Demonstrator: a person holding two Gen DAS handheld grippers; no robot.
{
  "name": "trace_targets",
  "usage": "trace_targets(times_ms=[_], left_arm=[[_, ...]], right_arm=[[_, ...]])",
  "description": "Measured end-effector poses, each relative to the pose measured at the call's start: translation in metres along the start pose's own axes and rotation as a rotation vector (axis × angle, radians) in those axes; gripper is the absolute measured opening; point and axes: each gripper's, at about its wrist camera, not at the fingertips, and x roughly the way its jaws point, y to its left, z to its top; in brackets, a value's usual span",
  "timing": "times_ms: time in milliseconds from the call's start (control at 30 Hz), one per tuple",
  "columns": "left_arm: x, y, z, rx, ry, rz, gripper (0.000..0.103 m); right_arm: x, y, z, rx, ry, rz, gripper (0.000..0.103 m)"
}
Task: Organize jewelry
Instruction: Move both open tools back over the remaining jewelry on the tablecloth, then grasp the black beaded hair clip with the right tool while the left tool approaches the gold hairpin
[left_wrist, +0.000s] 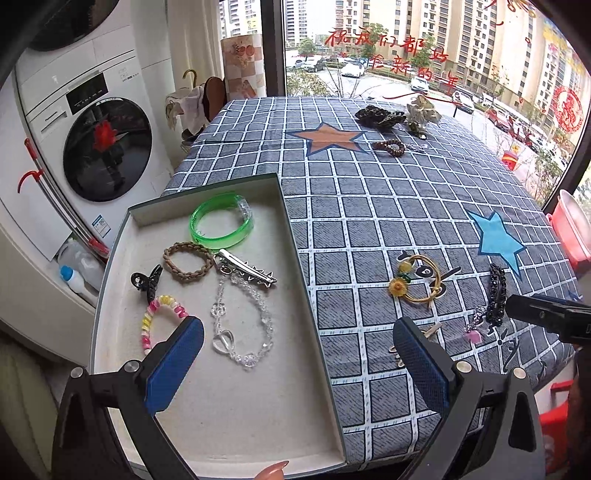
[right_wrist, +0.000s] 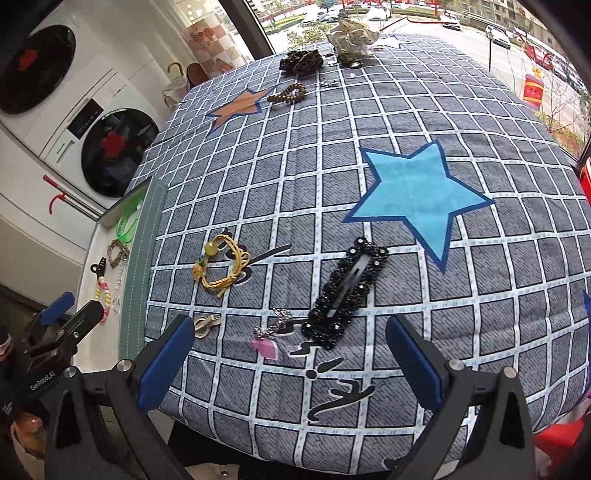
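So far the tray at the counter's left holds six pieces, among them a green bangle, while the yellow bracelet, black hair clip and farther items wait beneath both spread, empty grippers.

Tray: we see it at the table's left edge, on the cloth.
In the tray: bangle farthest back, braided band before it, bead bracelet nearest.
Right of the tray: corded bracelet, then beaded clip.
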Motion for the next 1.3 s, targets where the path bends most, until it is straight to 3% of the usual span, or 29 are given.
trace_targets(times_ms=[300, 700, 1100, 1300], left_arm=[[0.009, -0.048, -0.004, 0.115, 0.023, -0.018, 0.103], [0.026, -0.076, -0.009, 0.223, 0.056, -0.021, 0.103], [0.040, -0.091, -0.010, 0.274, 0.088, -0.036, 0.103], [0.049, -0.099, -0.012, 0.300, 0.110, -0.052, 0.103]], right_arm=[[0.000, -0.039, 0.001, 0.079, -0.001, -0.096, 0.103], [0.024, -0.027, 0.017, 0.044, -0.001, -0.174, 0.103], [0.039, -0.008, 0.019, -0.121, 0.009, -0.315, 0.082], [0.035, -0.009, 0.014, -0.177, 0.009, -0.310, 0.074]])
